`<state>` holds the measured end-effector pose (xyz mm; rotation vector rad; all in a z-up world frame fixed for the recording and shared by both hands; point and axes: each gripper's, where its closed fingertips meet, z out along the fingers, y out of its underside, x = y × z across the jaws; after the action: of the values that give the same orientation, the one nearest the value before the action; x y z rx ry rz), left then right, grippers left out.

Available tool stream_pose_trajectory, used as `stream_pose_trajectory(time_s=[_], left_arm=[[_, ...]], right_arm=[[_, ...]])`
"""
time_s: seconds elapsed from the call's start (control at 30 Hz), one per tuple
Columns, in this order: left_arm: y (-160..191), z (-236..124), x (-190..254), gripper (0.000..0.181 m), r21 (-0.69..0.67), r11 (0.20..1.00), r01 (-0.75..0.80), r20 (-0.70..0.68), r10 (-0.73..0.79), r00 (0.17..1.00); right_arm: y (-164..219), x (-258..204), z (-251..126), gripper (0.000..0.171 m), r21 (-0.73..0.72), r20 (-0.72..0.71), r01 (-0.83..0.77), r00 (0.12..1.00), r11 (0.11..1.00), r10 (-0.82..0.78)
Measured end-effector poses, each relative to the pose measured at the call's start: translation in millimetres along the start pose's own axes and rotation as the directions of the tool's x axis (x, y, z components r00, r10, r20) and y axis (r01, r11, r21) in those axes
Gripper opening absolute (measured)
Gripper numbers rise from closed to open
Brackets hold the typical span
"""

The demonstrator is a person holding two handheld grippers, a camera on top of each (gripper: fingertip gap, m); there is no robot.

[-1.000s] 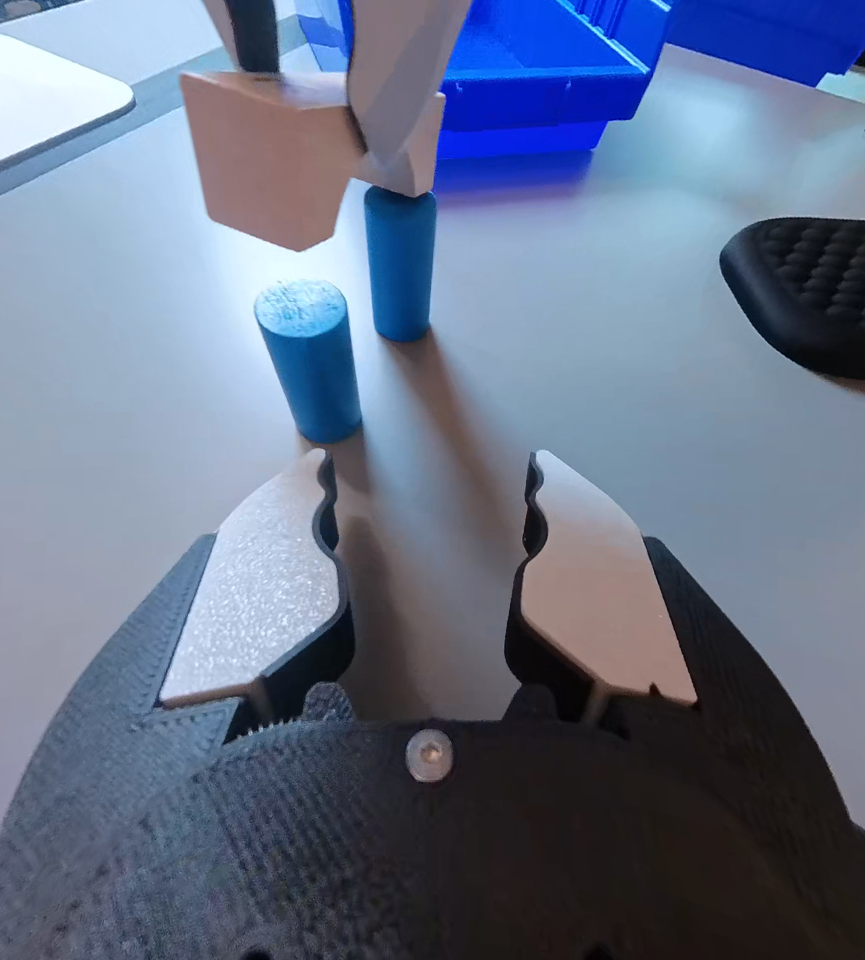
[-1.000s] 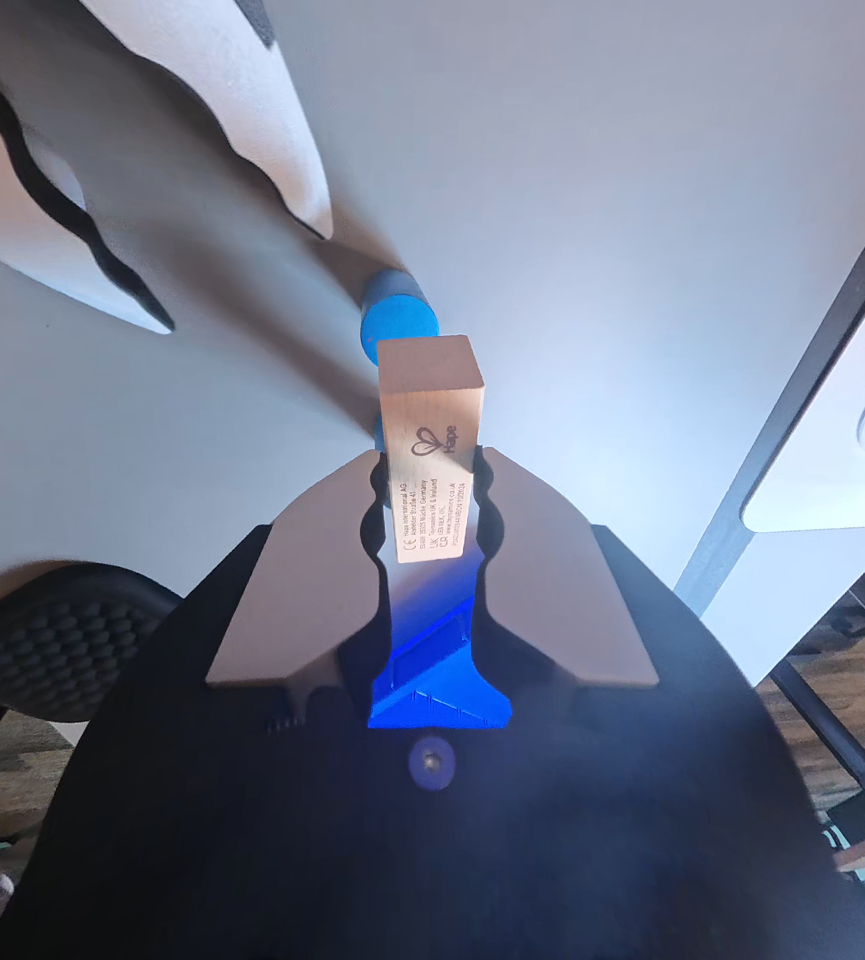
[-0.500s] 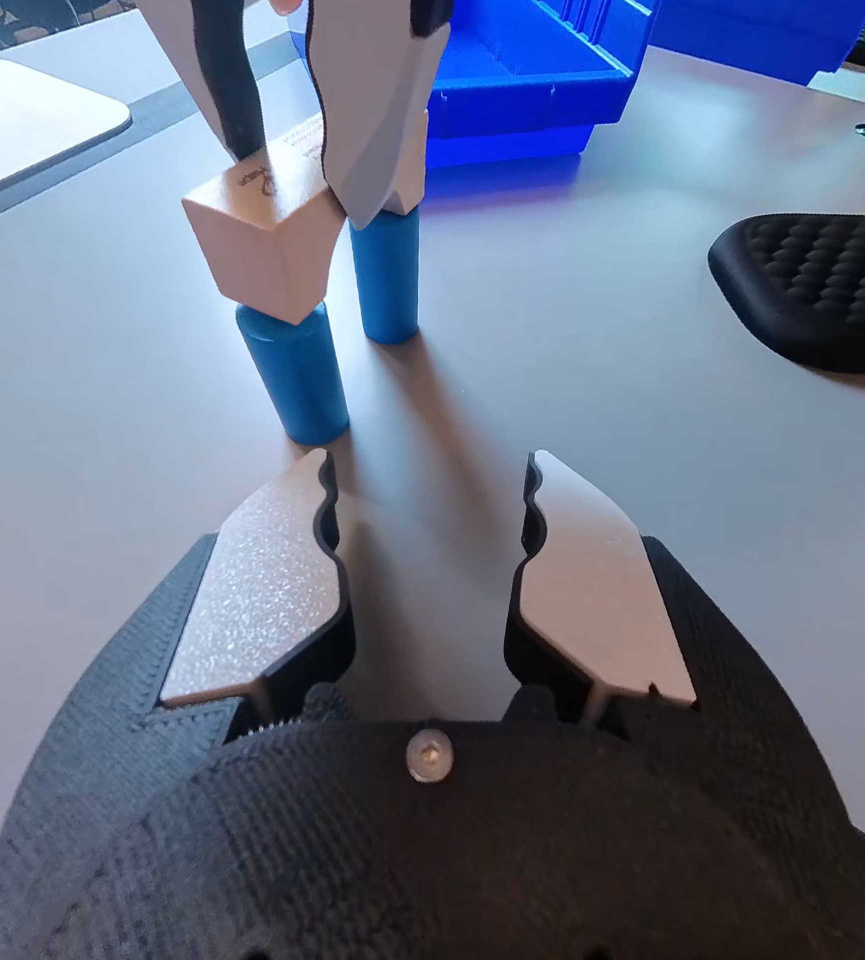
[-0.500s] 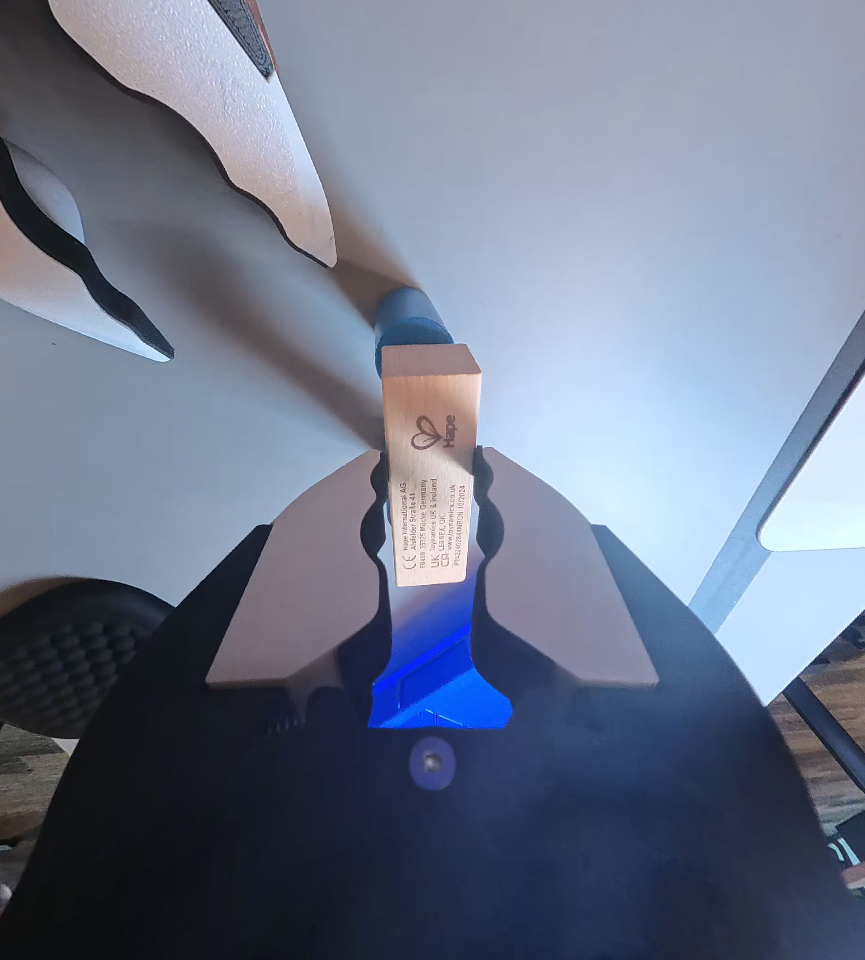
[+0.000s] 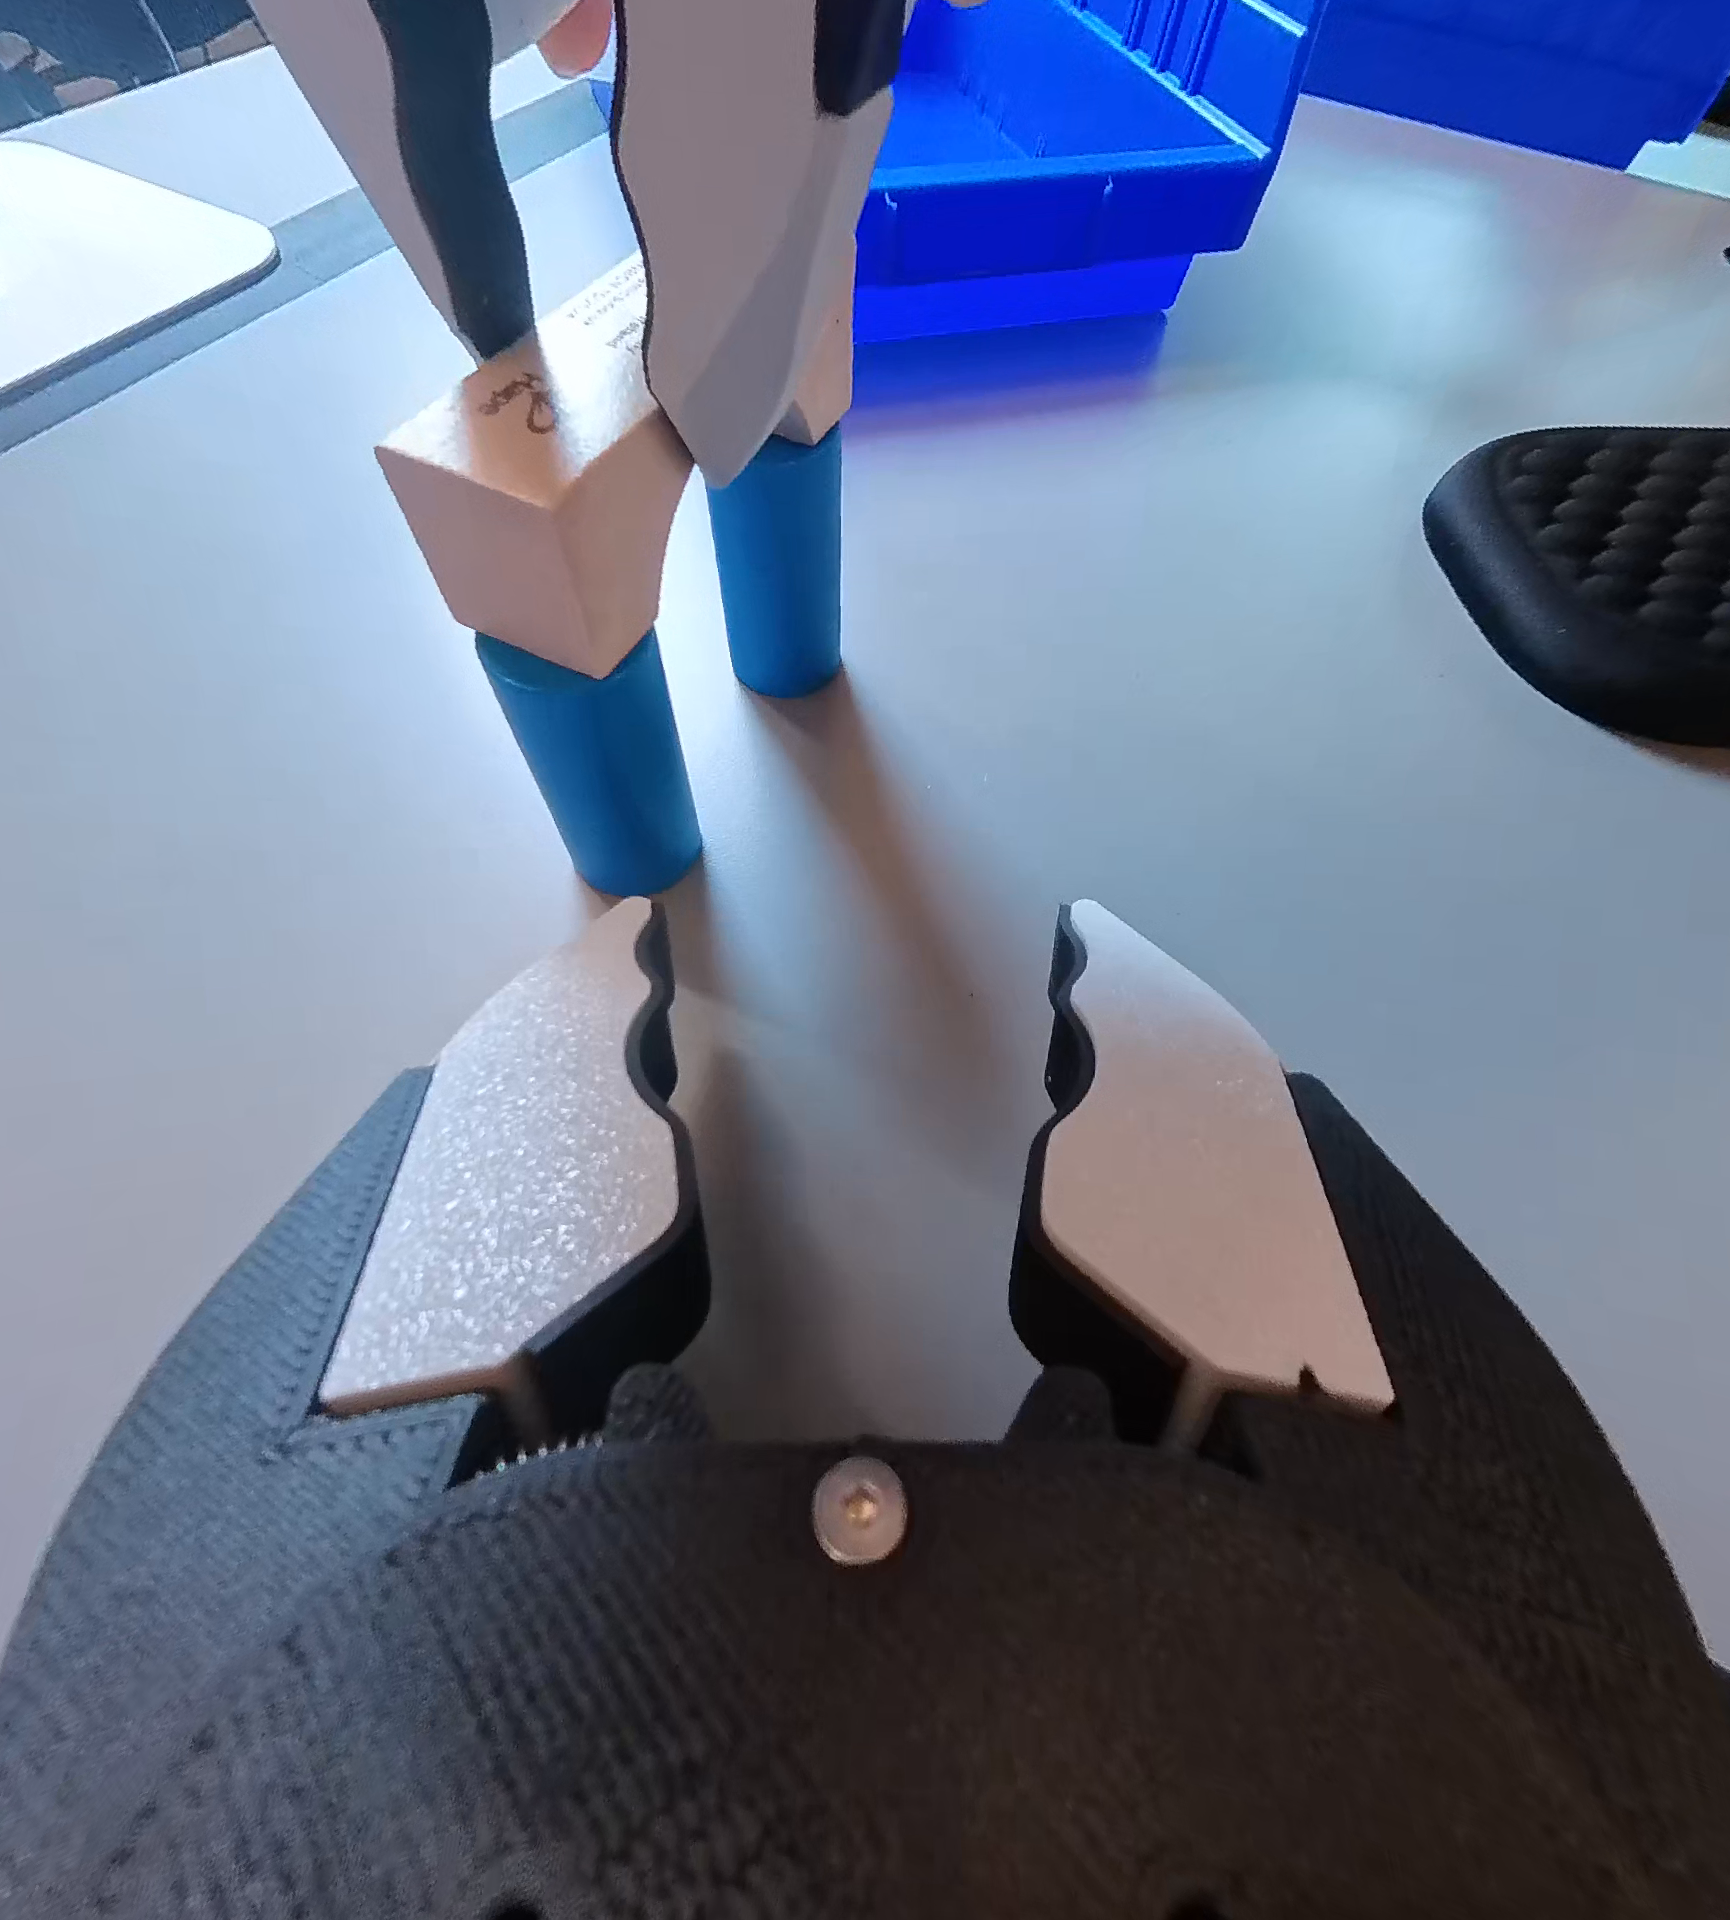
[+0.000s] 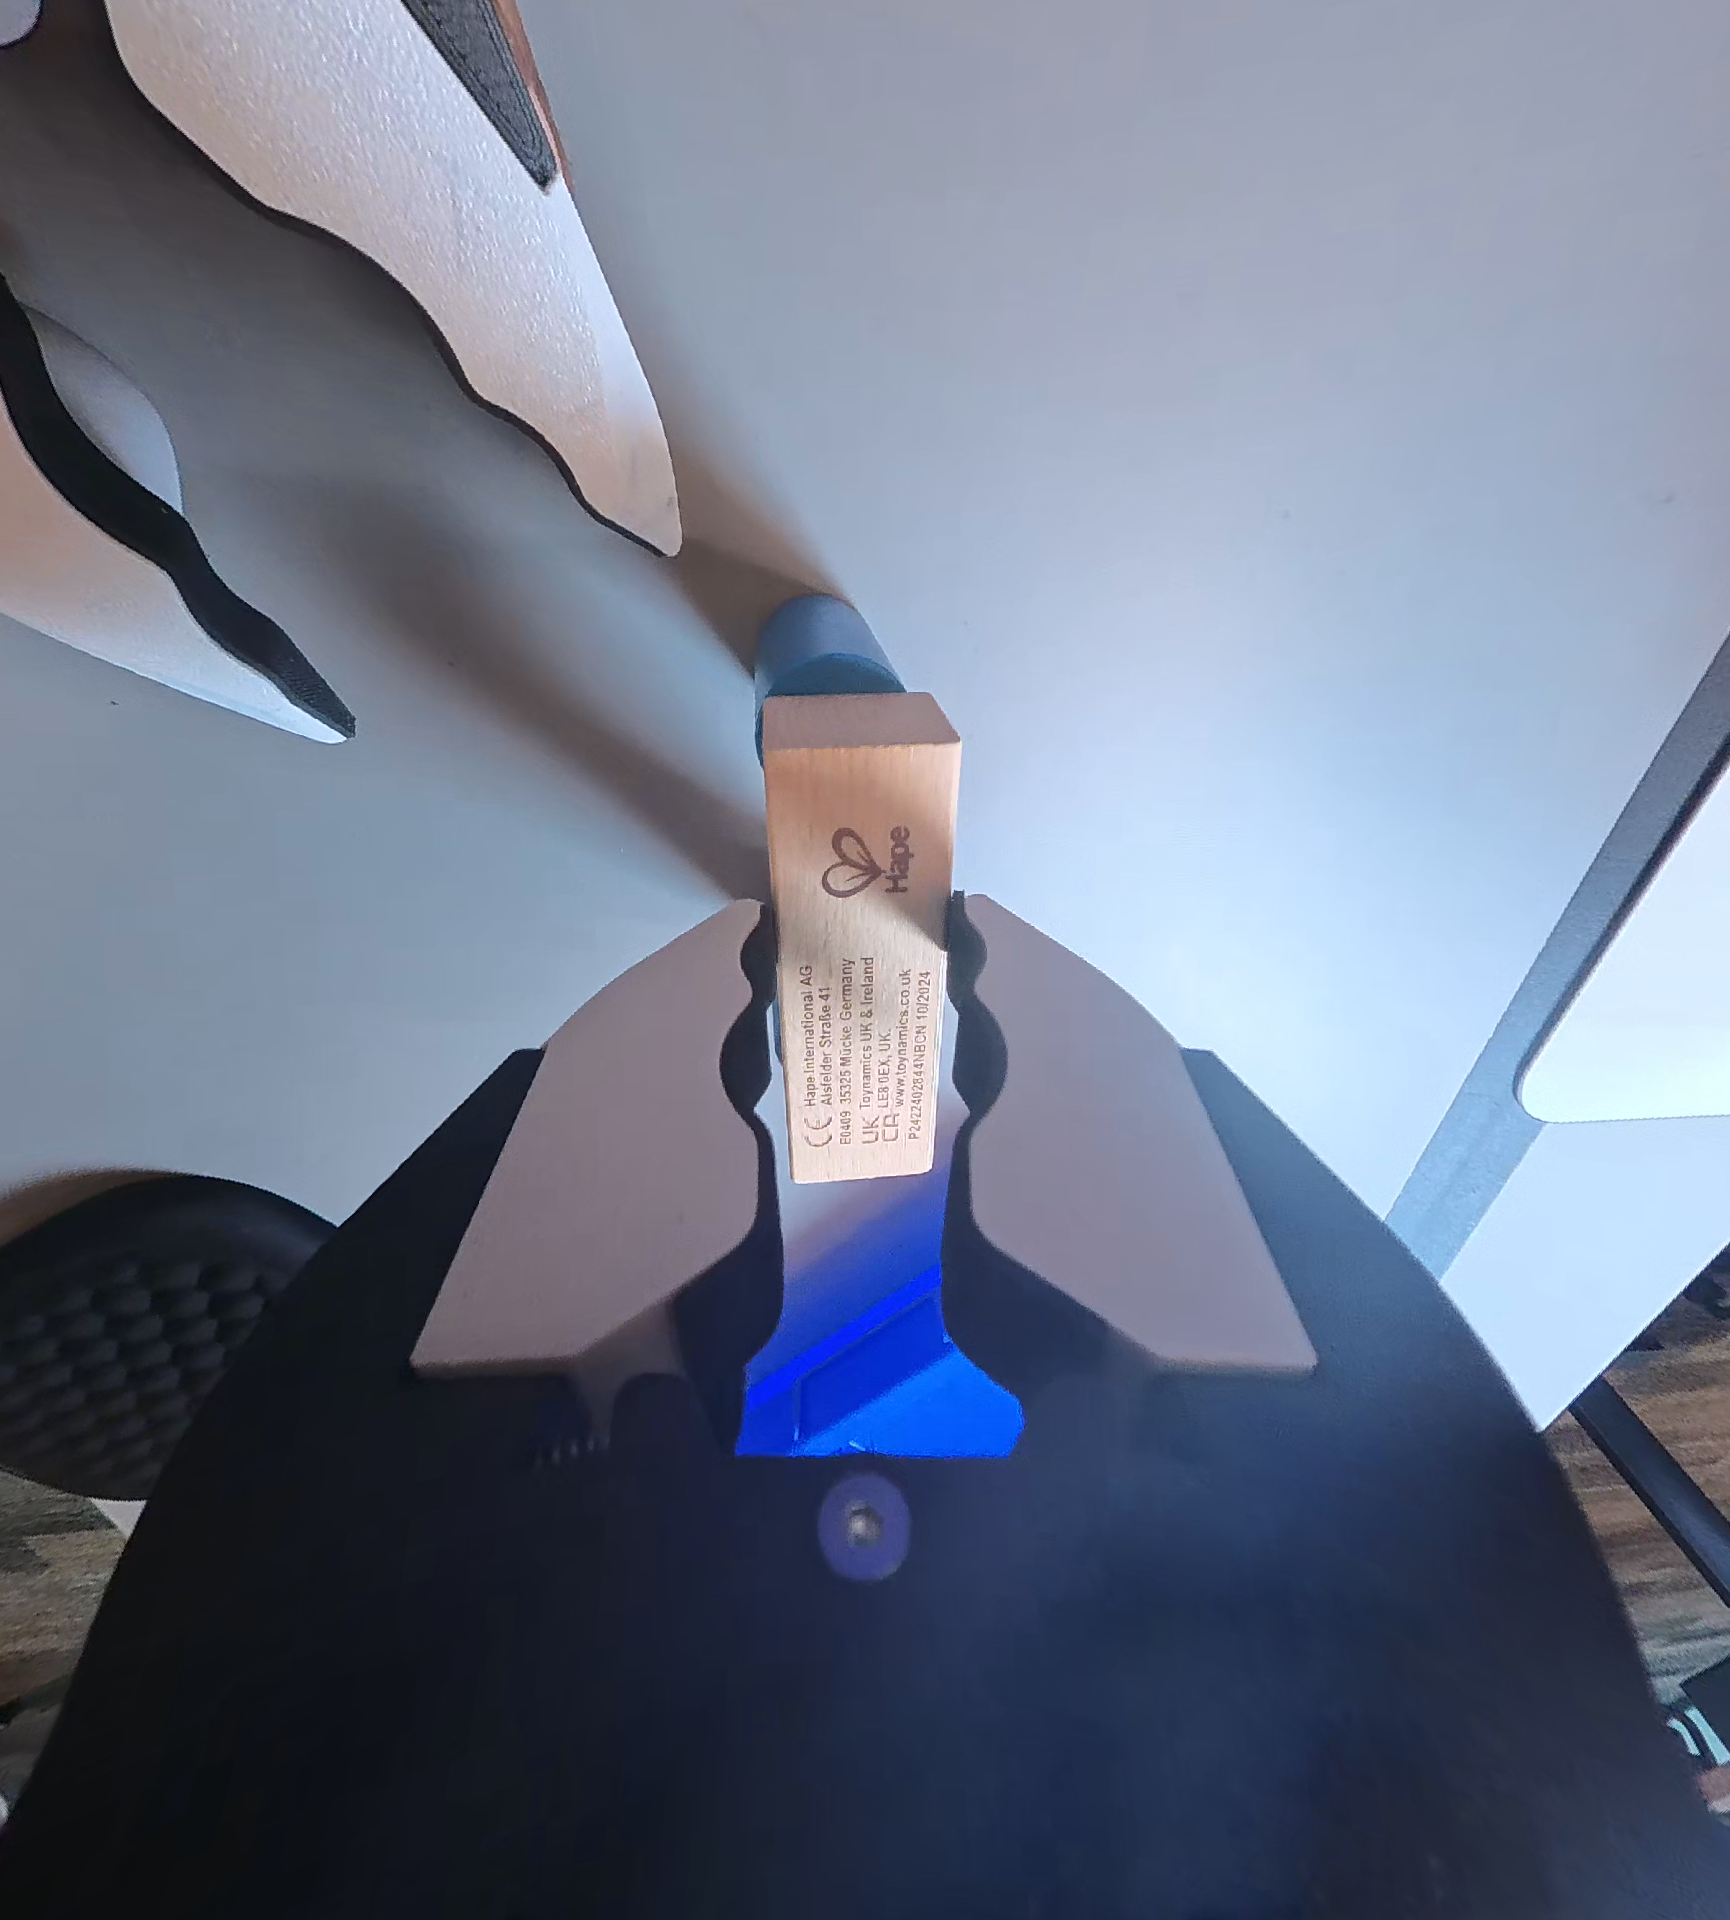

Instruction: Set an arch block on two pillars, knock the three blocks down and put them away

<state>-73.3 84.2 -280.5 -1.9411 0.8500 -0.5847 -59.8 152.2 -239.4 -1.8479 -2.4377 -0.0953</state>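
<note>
Two blue cylinder pillars stand upright on the pale grey worktop (image 5: 1256, 644), near each other with a gap between them: the near pillar (image 5: 591, 769) just ahead of my left claw (image 5: 856, 920), the far pillar (image 5: 778, 571) a little behind it and to the right. My right claw (image 6: 856, 914) comes down from above and is clenched on the wooden arch block (image 6: 856, 821), its two fingers pressing the block's long side faces near the middle. In the left wrist view the arch block's near foot sits on the top of the near pillar, one lower corner jutting past the pillar's rim; the far foot lies at the top of the far pillar, though one finger (image 5: 736, 208) of the right claw hides most of that meeting (I cannot tell whether it rests fully there). The block's top face carries a burned-in mark and small print. My left claw is released, its jaws wide apart and holding nothing, low over the worktop with its left tip just beside the base of the near pillar. Behind the pillars is an open blue storage bin (image 5: 1048, 208). A black dimpled pad (image 5: 1650, 582) lies well to the right, and a white flat stand base (image 5: 61, 270) sits at the far left.
</note>
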Motion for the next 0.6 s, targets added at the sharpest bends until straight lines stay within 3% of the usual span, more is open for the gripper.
stream_pose_trajectory(time_s=[0.33,0.6], left_arm=[[0,0,0,0.071,0.001,1.000,-0.005,0.005,0.005,1.000],[-2,-1,0,0.071,0.014,1.000,-0.009,0.009,0.009,1.000]], right_arm=[[-6,1,-4,0.039,0.066,-0.013,0.000,1.000,0.998,0.001],[-7,9,-45,0.041,0.245,-0.123,0.001,0.992,0.969,0.030]])
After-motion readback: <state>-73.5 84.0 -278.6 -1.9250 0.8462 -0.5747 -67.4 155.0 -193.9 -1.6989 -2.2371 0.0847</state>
